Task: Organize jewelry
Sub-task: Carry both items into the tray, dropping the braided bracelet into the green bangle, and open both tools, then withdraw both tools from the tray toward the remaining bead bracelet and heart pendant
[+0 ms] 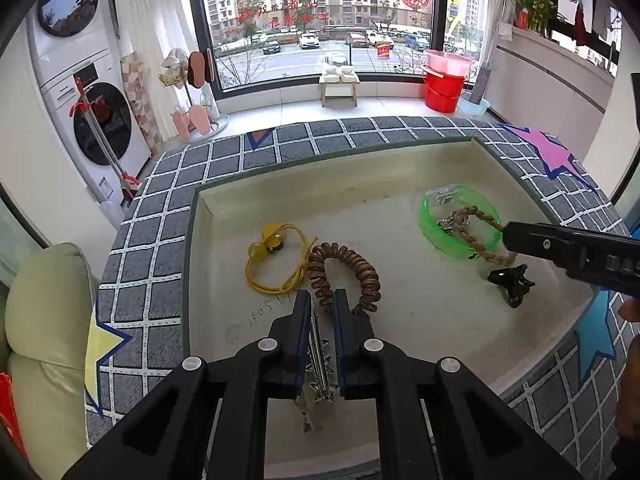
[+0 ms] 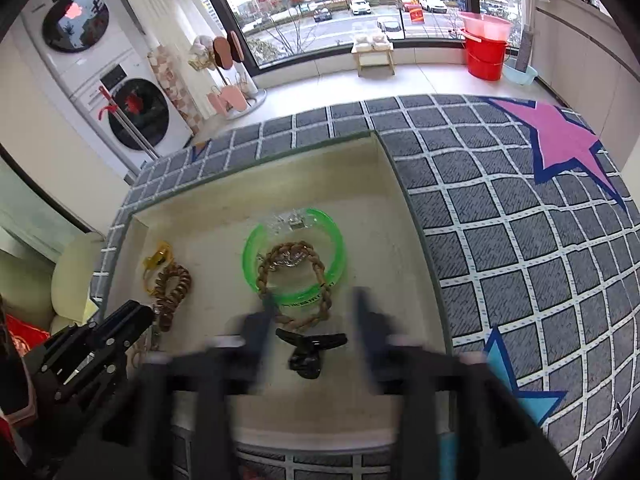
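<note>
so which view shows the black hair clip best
The right wrist view: the black hair clip lies whole and unobstructed on the tray floor, between the open right gripper fingers. The left wrist view shows it smaller, off to the right, just below the right gripper.

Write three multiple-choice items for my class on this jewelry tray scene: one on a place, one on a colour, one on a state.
1. Where does the rope bracelet lie?
A. Across the green bangle
B. On the rug
C. Under the yellow cord

2. What colour is the hair claw?
A. Pink
B. Black
C. White

3. How is the right gripper?
A. Shut on the bangle
B. Shut on the coil
C. Open

Answers: 1 A, the rope overlaps the bangle's ring inside the tray. 2 B, it is dark and glossy. 3 C, its fingers stand wide apart above the claw, holding nothing.
</note>
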The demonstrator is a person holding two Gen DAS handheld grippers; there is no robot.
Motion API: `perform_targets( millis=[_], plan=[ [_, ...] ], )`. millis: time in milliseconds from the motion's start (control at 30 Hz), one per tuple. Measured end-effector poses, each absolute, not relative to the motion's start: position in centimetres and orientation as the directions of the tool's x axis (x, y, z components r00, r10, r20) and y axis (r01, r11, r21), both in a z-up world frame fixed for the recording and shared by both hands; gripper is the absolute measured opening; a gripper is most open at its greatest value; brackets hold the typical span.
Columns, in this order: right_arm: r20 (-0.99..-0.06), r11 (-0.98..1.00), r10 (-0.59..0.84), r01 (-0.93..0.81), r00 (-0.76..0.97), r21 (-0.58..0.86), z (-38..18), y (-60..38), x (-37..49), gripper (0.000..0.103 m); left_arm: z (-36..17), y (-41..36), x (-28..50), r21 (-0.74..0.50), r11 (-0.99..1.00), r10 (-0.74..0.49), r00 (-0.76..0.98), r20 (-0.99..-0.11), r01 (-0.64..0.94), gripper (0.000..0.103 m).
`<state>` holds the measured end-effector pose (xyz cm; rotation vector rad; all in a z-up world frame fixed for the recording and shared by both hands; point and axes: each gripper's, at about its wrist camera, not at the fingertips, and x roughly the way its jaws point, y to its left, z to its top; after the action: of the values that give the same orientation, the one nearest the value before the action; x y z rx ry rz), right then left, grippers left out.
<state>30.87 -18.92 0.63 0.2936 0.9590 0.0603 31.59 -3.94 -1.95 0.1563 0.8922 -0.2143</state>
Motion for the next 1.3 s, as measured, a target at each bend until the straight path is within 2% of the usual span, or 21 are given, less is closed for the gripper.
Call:
perform_targets(
  millis=[533,600,700,800,833,933,967,1033,1133,1300],
  plan=[
    [-0.769,0.95,0.216,0.051,0.601,0.307,2.9,-18.6,27.3,0.067,0.4,-2.3,30.3,-0.006,0.977,-0.147,0.646,-0.749,0.215,0.028],
    [-0.765,0.948,0.222,0.049,0.605,0.314,3.3,-18.6,26.7,0.067,0.9,-2.0,30.0,-0.003,0.98,-0.136,0.657,-0.741,0.2,0.103],
    [-0.757,0.946,0.229,0.043,0.612,0.321,3.8,-18.6,25.7,0.068,1.7,-1.7,28.9,0.022,0.984,-0.112,0.704,-0.701,0.179,0.103],
    [-0.748,0.942,0.239,0.039,0.619,0.333,4.4,-18.7,24.7,0.075,2.1,-1.5,28.1,0.018,0.982,-0.123,0.707,-0.696,0.188,0.103],
    [-0.744,0.941,0.243,0.037,0.622,0.337,4.5,-18.7,24.5,0.08,2.2,-1.4,27.8,0.023,0.982,-0.119,0.713,-0.691,0.186,0.103],
    [-0.724,0.936,0.248,0.033,0.644,0.35,5.2,-18.8,23.1,0.083,2.7,-0.9,26.4,0.024,0.982,-0.12,0.722,-0.681,0.186,0.103],
    [-0.719,0.936,0.248,0.031,0.65,0.351,5.4,-18.8,22.7,0.093,2.9,-0.8,26.1,0.023,0.982,-0.121,0.724,-0.679,0.187,0.103],
    [-0.697,0.935,0.244,0.027,0.674,0.353,5.7,-18.9,21.6,0.103,3.1,-0.6,25.1,0.03,0.981,-0.12,0.728,-0.674,0.19,0.103],
    [-0.684,0.935,0.246,0.02,0.686,0.355,5.9,-18.9,20.1,0.103,3.2,0.0,23.8,0.022,0.982,-0.122,0.723,-0.68,0.187,0.103],
    [-0.717,0.93,0.258,0.035,0.648,0.367,5.6,-19.1,18.2,0.103,3.0,0.8,21.3,-0.017,0.976,-0.166,0.688,-0.706,0.218,0.103]
  ],
)
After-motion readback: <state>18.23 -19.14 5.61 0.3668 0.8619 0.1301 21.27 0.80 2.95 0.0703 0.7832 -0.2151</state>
